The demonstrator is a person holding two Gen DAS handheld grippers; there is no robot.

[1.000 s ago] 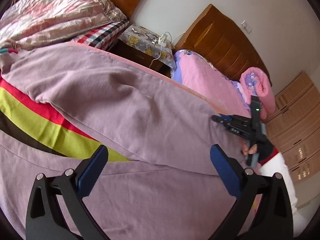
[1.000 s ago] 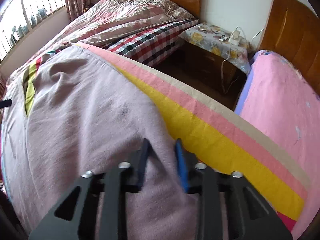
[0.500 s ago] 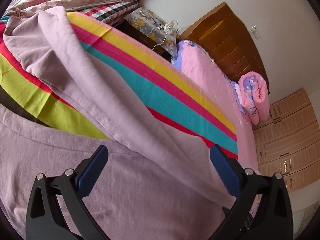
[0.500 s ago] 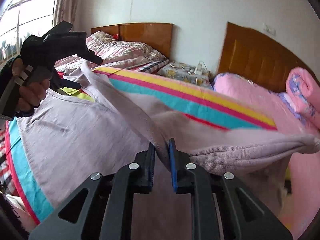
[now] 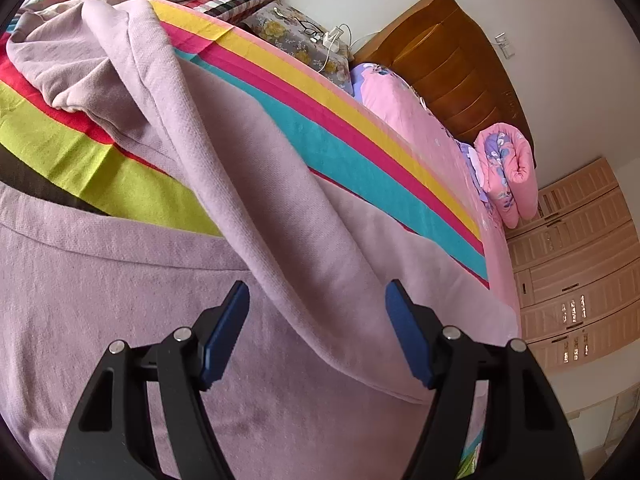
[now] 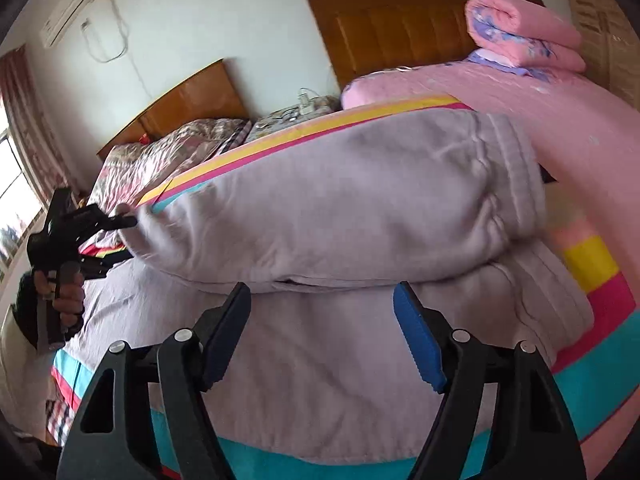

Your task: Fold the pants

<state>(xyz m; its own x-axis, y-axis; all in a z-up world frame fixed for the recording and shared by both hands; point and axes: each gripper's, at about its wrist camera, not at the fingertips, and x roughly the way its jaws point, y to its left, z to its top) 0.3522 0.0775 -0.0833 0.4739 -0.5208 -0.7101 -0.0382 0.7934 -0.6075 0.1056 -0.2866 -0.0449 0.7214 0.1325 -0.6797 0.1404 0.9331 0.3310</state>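
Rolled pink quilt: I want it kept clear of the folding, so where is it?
The rolled pink quilt sits top right in the right wrist view, on the pink bed against the wooden headboard, beyond the lilac pants.

pants [image 5: 280,184] | lilac knit | one leg folded over | on striped bed cover

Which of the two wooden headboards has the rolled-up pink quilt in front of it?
The taller, darker headboard on the right, behind the pink bed; the rolled quilt sits there. The lower headboard backs the floral bedding instead.
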